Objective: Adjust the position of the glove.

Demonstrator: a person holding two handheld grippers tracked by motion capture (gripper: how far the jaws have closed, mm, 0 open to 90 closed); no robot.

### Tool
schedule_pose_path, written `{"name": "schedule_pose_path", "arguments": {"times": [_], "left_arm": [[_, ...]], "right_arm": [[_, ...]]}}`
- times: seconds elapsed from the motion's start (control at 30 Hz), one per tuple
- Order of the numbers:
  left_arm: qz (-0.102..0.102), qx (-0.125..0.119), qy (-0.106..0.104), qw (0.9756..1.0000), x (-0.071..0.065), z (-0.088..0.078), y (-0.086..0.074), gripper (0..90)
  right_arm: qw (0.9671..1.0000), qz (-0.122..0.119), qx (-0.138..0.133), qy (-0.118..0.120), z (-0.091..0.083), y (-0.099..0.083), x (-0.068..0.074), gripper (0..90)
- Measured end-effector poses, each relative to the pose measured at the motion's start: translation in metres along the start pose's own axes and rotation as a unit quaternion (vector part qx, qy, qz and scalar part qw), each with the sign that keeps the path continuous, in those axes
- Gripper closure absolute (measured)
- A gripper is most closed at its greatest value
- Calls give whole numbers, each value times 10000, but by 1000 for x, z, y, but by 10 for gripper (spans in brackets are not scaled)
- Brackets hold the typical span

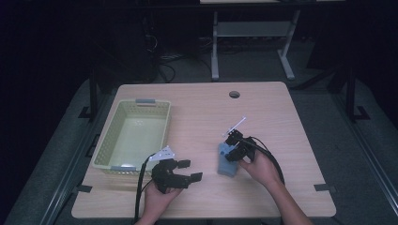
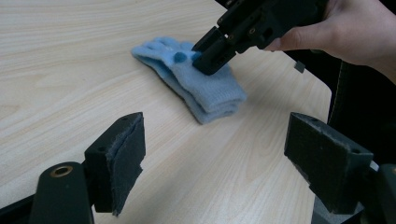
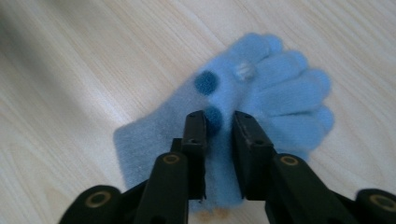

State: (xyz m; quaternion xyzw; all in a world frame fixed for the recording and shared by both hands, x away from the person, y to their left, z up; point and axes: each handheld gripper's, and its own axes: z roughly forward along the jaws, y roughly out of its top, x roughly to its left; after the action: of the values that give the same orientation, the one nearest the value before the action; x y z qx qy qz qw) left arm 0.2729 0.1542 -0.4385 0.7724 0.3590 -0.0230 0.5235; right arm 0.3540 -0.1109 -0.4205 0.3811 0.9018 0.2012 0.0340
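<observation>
A light blue knitted glove [image 1: 227,165] [image 2: 210,91] [image 3: 285,93] with dark blue dots lies flat on the wooden table [image 1: 263,112], right of centre; in the left gripper view it looks like a folded or stacked pair. My right gripper [image 1: 232,151] [image 2: 208,63] [image 3: 219,120] points down onto the glove's middle. Its jaws stand a narrow gap apart, tips at the fabric beside a dark dot, not pinching it. My left gripper [image 1: 190,170] [image 2: 215,123] hovers near the front edge, left of the glove, wide open with nothing between its pads.
A pale green plastic basket [image 1: 109,140] stands at the table's left side, just behind my left gripper. A round cable hole [image 1: 234,94] sits near the far edge. Bare wood lies between basket and glove.
</observation>
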Motion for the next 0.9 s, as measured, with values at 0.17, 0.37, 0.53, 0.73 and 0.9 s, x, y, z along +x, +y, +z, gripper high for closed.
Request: {"name": "schedule_pose_path", "arguments": {"times": [0.17,0.37,0.53,0.73,0.9], "left_arm": [[-4,-2,5,10000,2,-1,1,203],[-39,23,4,10000,2,1,0,208],[-128,24,-35,9999,3,1,0,209],[-212,44,-165,9996,5,4,2,212],[-397,120,-290,9987,6,11,4,216]], "right_arm": [[9992,235,-313,-41,-7,-1,-3,665],[9984,321,-457,133,-5,-5,-4,804],[9989,332,-285,141,14,-10,-3,826],[9970,455,-605,157,3,-13,-5,773],[9918,781,-994,201,-10,-25,-9,674]]}}
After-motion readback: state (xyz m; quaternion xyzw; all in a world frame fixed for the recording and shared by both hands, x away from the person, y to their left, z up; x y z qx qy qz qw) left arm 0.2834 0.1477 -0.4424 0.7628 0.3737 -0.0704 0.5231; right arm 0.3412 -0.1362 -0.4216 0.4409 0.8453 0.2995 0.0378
